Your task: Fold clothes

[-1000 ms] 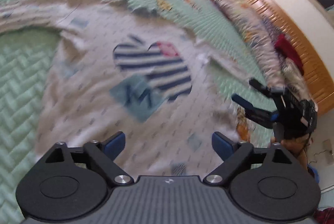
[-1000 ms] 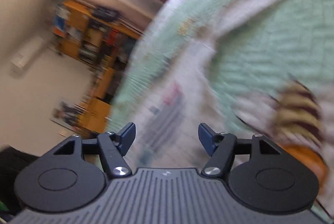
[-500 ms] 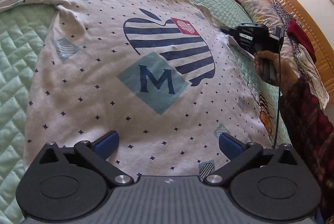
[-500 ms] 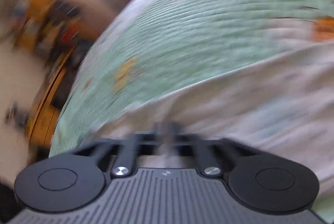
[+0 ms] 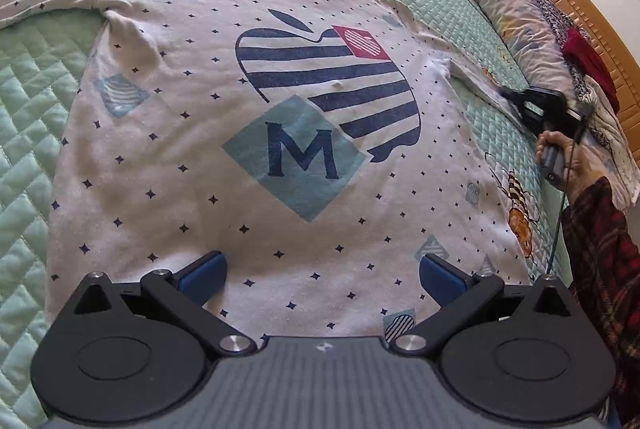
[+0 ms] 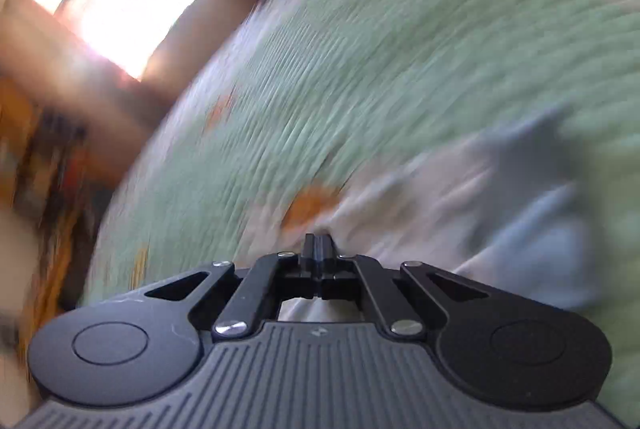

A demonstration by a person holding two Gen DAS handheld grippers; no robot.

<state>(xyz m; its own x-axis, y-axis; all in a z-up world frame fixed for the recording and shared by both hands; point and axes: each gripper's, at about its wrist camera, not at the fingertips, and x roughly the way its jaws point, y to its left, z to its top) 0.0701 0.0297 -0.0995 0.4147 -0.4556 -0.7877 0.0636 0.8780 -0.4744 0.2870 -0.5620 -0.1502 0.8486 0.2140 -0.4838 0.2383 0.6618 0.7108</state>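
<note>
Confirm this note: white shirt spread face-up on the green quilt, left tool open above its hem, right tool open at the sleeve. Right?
One error: the right tool is shut, not open, apparently pinching the sleeve; the right wrist view shows it. The shirt, quilt and open left tool are as noted.

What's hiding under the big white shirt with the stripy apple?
The shirt lies flat on a green quilted bedspread, which shows around its edges, bee pictures included. Whatever lies beneath the shirt's middle is covered, so it cannot be seen.
</note>
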